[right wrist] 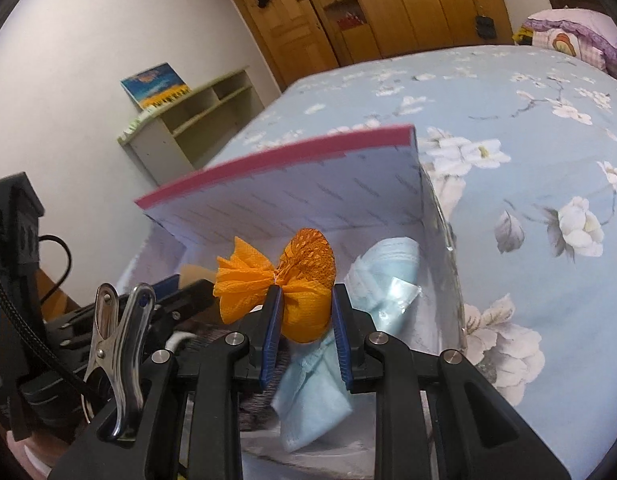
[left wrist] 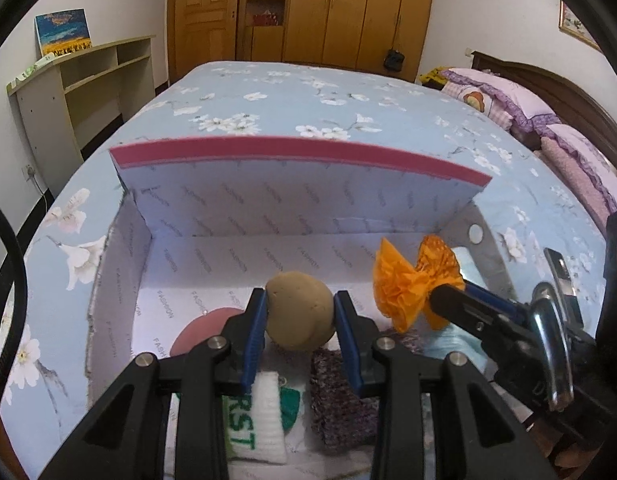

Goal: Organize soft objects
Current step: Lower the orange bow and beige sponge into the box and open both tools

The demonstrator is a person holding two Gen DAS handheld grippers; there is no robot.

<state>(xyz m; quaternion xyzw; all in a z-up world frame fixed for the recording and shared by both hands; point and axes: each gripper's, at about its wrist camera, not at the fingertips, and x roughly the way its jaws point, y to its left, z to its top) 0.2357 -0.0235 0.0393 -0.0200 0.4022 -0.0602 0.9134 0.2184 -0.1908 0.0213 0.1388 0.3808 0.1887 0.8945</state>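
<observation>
Over the open white box [left wrist: 244, 216], the left gripper [left wrist: 299, 316] clamps a tan potato-shaped ball [left wrist: 299, 311]. Right of the ball, the right gripper [left wrist: 448, 300] pinches an orange paper bow [left wrist: 412, 284]. A knitted white pouch [left wrist: 264, 424] lies below the ball.

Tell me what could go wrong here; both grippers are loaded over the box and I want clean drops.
The left gripper pinches the round brown potato-shaped toy only at its sides; it could roll out. The right gripper squeezes the orange crepe-paper flower, which may crumple. The two grippers sit close above the white open-lidded box and could collide.
</observation>
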